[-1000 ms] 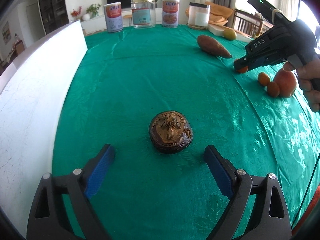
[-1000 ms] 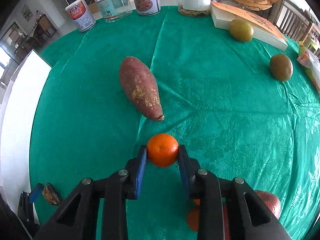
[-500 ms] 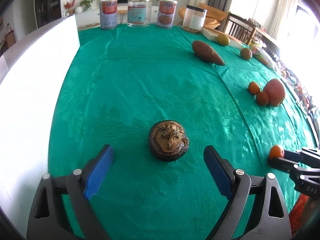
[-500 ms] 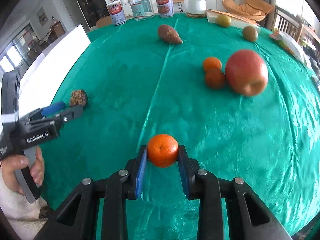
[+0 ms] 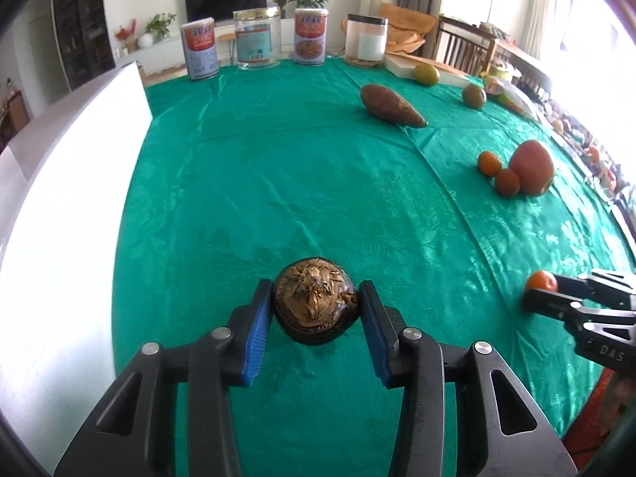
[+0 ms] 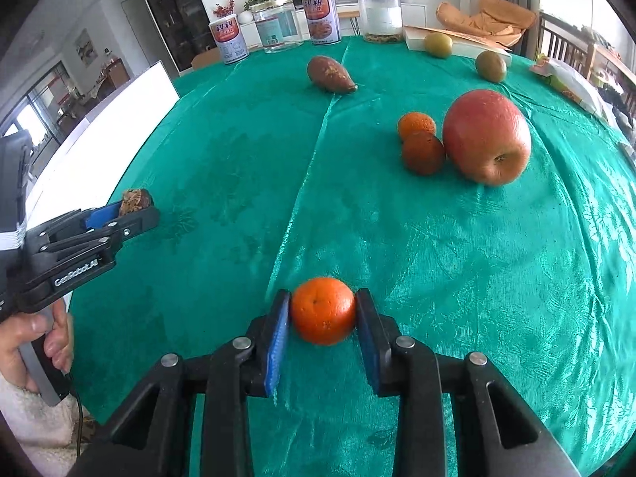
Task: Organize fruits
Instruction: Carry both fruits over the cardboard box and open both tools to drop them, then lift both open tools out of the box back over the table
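Gripping both targets: left gripper (image 5: 316, 312) clamps the dark brown husked fruit (image 5: 316, 305) low on the green tablecloth (image 5: 278, 183); right gripper (image 6: 322, 318) pinches a mandarin (image 6: 322, 310) near the table edge, likely headed for the apple (image 6: 487, 137) cluster.

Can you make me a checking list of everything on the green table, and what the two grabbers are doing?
Surface: green tablecloth, wrinkled.
Job's things: tangerine; dark brown fruit; apple touching two small oranges; sweet potato; two green fruits.
Clutter: cans and jars along the far edge; white board.
Grippers: left gripper closed on dark brown fruit; right gripper closed on tangerine.
Cables: one under the left hand.
Surroundings: television, plants, chairs.
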`<state>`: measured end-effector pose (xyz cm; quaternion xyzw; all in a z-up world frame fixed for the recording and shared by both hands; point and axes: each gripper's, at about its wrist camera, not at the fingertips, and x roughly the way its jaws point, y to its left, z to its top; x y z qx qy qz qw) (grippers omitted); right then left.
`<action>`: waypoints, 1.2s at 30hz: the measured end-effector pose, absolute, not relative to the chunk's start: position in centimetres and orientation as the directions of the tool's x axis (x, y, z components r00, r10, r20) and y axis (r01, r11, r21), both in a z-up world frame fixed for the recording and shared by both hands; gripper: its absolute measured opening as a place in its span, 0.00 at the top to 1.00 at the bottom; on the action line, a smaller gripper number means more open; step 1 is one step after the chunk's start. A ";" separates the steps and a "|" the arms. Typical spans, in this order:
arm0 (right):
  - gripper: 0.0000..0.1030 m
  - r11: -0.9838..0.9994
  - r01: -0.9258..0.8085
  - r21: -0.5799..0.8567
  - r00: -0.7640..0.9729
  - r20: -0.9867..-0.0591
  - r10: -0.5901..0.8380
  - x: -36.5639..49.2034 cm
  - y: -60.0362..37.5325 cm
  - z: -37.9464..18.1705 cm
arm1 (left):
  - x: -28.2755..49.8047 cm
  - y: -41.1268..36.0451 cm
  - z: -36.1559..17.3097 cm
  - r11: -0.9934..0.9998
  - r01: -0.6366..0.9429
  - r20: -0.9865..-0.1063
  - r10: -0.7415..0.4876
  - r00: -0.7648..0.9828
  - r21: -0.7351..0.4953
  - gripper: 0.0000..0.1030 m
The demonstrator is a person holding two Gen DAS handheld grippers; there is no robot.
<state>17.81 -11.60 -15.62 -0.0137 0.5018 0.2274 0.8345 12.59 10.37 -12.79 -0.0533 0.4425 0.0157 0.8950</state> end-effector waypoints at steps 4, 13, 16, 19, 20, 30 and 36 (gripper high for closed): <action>0.70 0.821 -0.451 0.349 0.324 -0.793 0.515 16.0 -9.0 -12.0 | 7.8 12.1 -6.9 0.960 -0.044 -0.732 -0.181 0.657 -0.277 0.57; 0.70 0.447 -0.716 0.536 -0.006 -0.644 0.765 9.6 8.8 -3.8 | -2.0 24.7 2.1 0.923 -0.325 -0.648 0.122 0.752 -0.204 0.57; 0.70 0.424 -0.748 0.511 -0.049 -0.679 0.733 8.4 13.5 -4.9 | -2.6 29.0 -0.6 0.872 -0.474 -0.712 0.255 0.654 -0.124 0.57; 0.69 0.441 -0.735 0.514 -0.077 -0.710 0.700 8.4 15.8 -6.7 | -2.6 31.0 -3.4 0.830 -0.554 -0.759 0.316 0.570 -0.071 0.56; 0.66 0.446 -0.730 0.518 -0.074 -0.708 0.702 8.5 16.0 -6.9 | -2.4 31.2 -3.9 0.824 -0.564 -0.763 0.329 0.556 -0.055 0.49; 0.24 0.640 -0.643 0.420 0.336 -0.597 0.729 11.6 1.4 -2.4 | 1.4 24.8 -1.4 0.903 -0.430 -0.647 0.330 0.688 0.003 0.15; 0.14 0.958 -0.211 0.196 0.607 -0.741 0.286 14.4 -14.8 -8.3 | 6.3 20.0 -4.2 0.919 -0.382 -0.641 0.352 0.682 0.098 0.15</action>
